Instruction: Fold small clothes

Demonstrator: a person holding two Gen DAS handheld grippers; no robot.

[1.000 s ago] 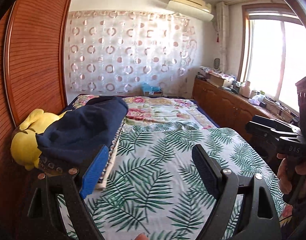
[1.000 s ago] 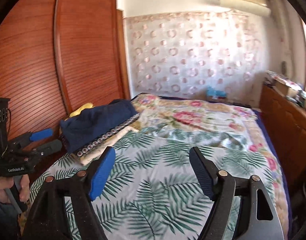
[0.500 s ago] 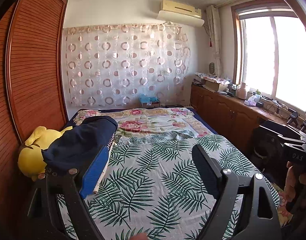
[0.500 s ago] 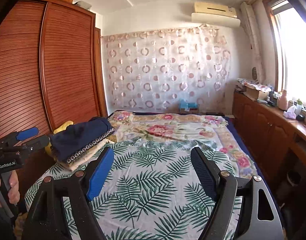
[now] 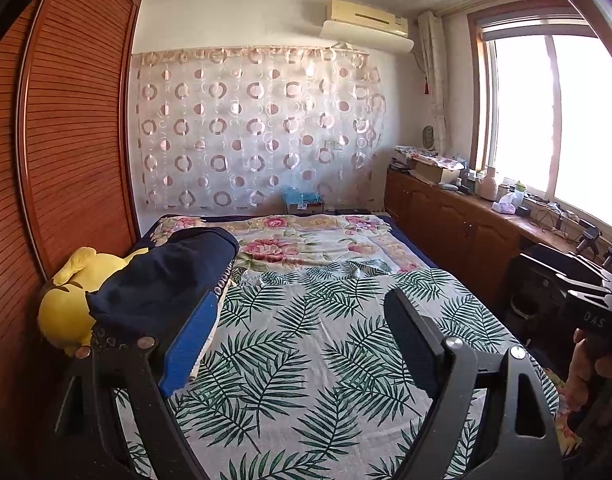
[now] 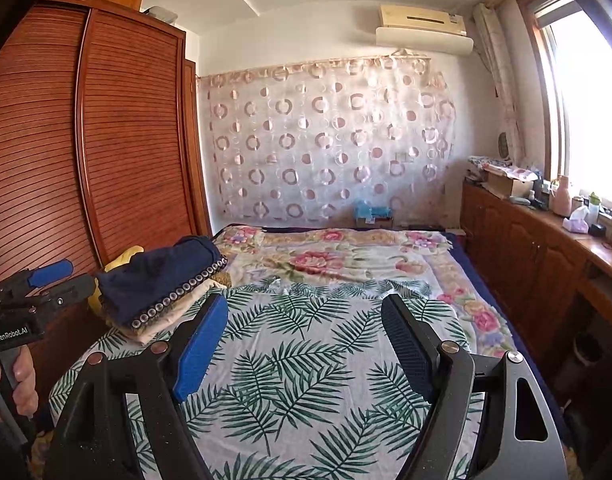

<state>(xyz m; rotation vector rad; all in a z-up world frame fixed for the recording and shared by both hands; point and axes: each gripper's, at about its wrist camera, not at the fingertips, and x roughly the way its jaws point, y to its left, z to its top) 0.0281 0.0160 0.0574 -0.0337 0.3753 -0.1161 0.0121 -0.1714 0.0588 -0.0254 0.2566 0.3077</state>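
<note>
Both grippers hover above the near end of the bed (image 5: 306, 360), jaws released and holding nothing. The left gripper (image 5: 294, 344) and the right gripper (image 6: 302, 340) point toward the far curtain (image 6: 326, 140). The folded clothes (image 6: 162, 280), navy on top of cream, sit stacked at the bed's left edge, beside a yellow plush toy (image 5: 66, 300) against the wardrobe (image 6: 86, 140).

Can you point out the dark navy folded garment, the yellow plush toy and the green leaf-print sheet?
Dark navy folded garment (image 6: 162, 276), right wrist view: top fold of the stack.
Yellow plush toy (image 5: 62, 312), left wrist view: its rounded head.
Green leaf-print sheet (image 5: 306, 344), left wrist view: bare middle.
</note>
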